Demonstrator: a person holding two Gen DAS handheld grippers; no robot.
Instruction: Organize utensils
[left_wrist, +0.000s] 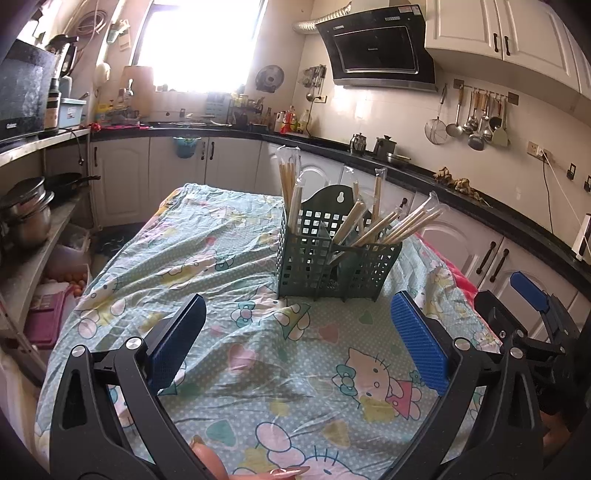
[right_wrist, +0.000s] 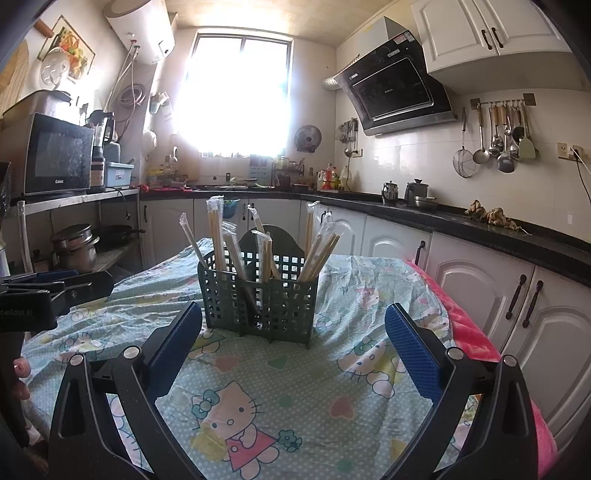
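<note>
A dark green slotted utensil basket (left_wrist: 334, 260) (right_wrist: 258, 295) stands upright on a table with a pastel cartoon-cat cloth (left_wrist: 229, 280) (right_wrist: 280, 373). Several pairs of plastic-wrapped wooden chopsticks (left_wrist: 384, 225) (right_wrist: 221, 236) stick out of its compartments at various angles. My left gripper (left_wrist: 299, 314) hovers open in front of the basket, nothing between its blue pads (left_wrist: 421, 341). My right gripper (right_wrist: 293, 321) is open too, just short of the basket and holding nothing. The right gripper (left_wrist: 532, 295) shows at the right edge of the left wrist view; the left gripper (right_wrist: 55, 286) shows at the left edge of the right wrist view.
Kitchen counters (right_wrist: 480, 225) and white cabinets (left_wrist: 491, 258) run around the table. A shelf on the left carries a microwave (right_wrist: 55, 158) and pots (right_wrist: 75, 245). A pink cloth (right_wrist: 469, 321) hangs off the table's right edge. A person's fingertips (left_wrist: 210, 459) show at the bottom.
</note>
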